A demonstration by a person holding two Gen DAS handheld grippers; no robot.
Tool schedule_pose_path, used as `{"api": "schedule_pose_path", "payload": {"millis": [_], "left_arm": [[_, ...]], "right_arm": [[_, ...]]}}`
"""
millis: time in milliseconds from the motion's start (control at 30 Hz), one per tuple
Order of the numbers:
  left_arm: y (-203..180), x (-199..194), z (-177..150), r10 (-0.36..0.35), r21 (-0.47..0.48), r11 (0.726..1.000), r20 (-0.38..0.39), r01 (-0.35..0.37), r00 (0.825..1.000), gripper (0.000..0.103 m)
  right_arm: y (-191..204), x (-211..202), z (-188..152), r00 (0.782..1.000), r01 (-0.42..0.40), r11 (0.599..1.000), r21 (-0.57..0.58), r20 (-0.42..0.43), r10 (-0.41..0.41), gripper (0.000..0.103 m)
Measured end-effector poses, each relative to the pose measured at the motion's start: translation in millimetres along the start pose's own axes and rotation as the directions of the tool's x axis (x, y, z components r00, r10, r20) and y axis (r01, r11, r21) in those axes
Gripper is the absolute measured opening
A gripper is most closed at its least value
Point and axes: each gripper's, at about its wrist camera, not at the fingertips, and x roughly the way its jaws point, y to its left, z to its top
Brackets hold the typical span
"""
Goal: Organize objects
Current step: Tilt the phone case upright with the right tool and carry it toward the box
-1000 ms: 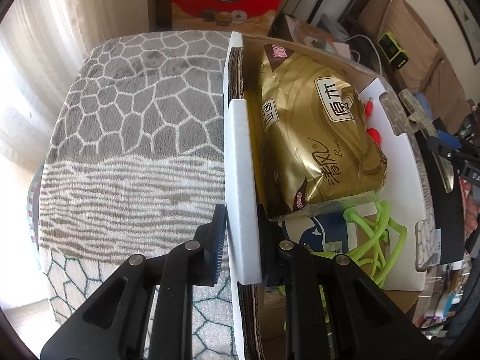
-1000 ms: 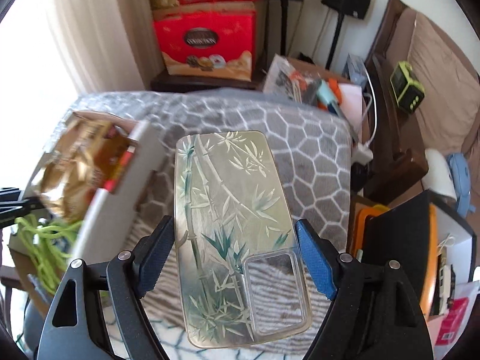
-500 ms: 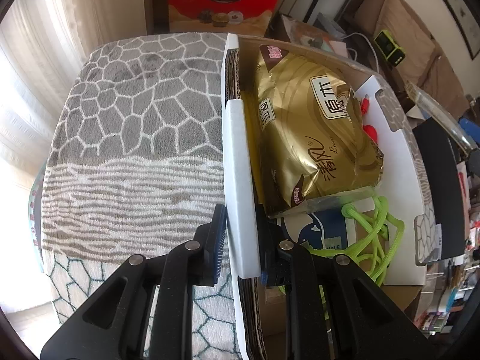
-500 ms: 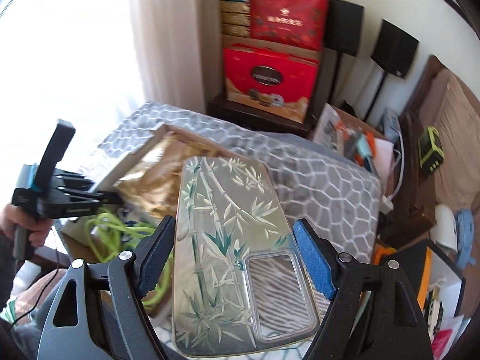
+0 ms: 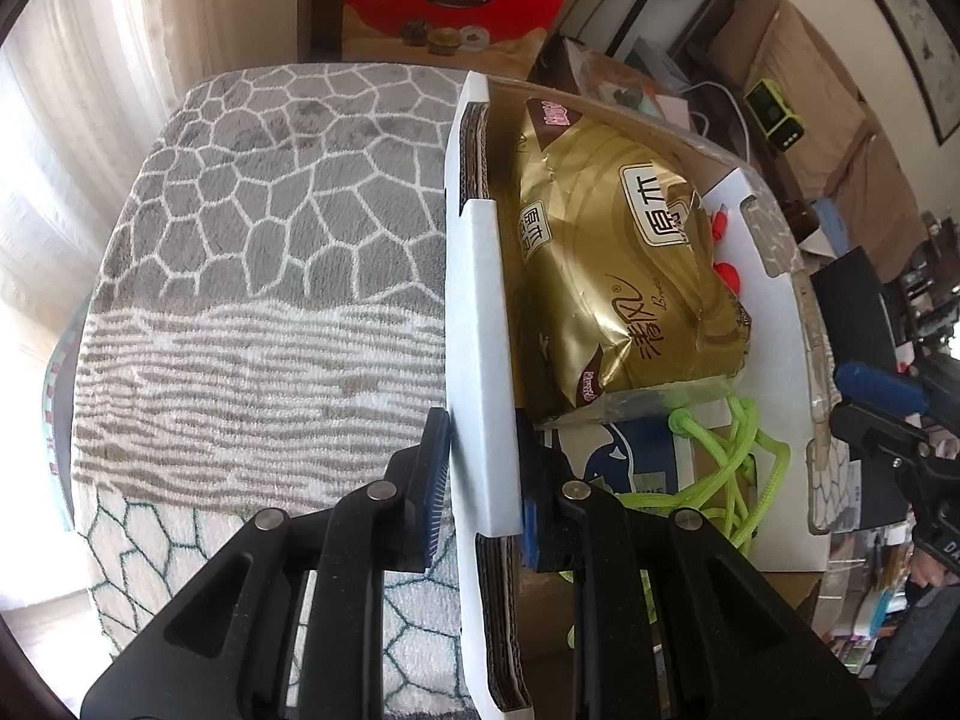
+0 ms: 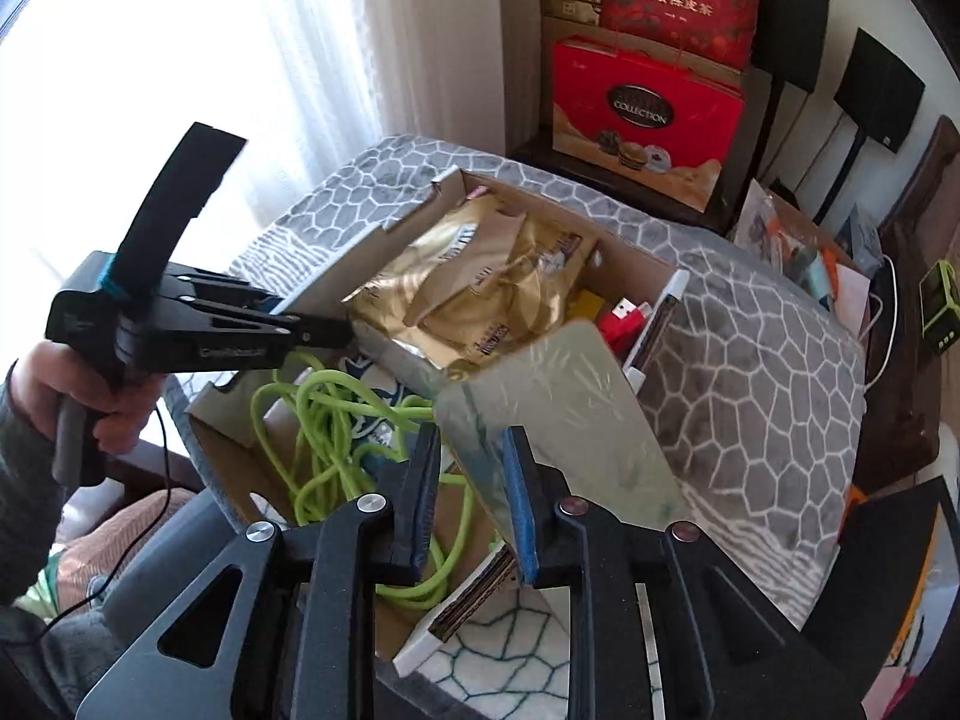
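Observation:
A white cardboard box [image 5: 480, 324] stands on a grey patterned blanket. It holds a gold tissue pack [image 5: 624, 276], a lime green cord [image 5: 738, 480] and red items. My left gripper [image 5: 480, 480] is shut on the box's left wall. In the right wrist view the box [image 6: 336, 258] lies ahead with the gold pack [image 6: 480, 294] and green cord [image 6: 318, 426] inside. My right gripper [image 6: 468, 504] is shut on a clear phone case [image 6: 558, 414], tilted on edge above the box's near side. The left gripper [image 6: 198, 330] shows at the box's far wall.
The grey hexagon blanket [image 5: 270, 228] covers the surface left of the box. A red gift box [image 6: 642, 114] and black speakers [image 6: 876, 90] stand behind. A green-yellow device [image 5: 774, 114] and cluttered items lie to the right.
My right gripper has swung over the box and rolled, turning the phone case from flat to on edge. The left gripper has kept its hold on the box wall.

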Motion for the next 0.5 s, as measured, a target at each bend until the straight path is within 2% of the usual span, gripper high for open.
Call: {"api": "schedule_pose_path", "payload": {"millis": [67, 200, 367, 500], "left_arm": [[0.4, -1.0, -0.5, 0.001, 0.004, 1.000, -0.002, -0.001, 1.000, 0.018], [0.7, -2.9, -1.1, -0.003, 0.011, 1.000, -0.002, 0.003, 1.000, 0.018], [1.4, -3.9, -2.2, -0.009, 0.015, 1.000, -0.002, 0.009, 1.000, 0.018], [1.1, -3.9, -2.0, -0.006, 0.022, 1.000, -0.004, 0.006, 1.000, 0.018]], "right_arm": [[-11.5, -1.6, -1.6, 0.999, 0.027, 0.999, 0.031, 0.018, -0.027, 0.069], [-38.5, -6.1, -6.2, 0.997, 0.080, 0.995, 0.053, 0.018, -0.081, 0.072], [-68.7, -9.1, -17.9, 0.998, 0.061, 0.998, 0.034, -0.023, -0.060, 0.081], [-82.3, -8.4, -28.5, 0.997, 0.052, 0.999, -0.010, -0.063, -0.053, 0.082]]}}
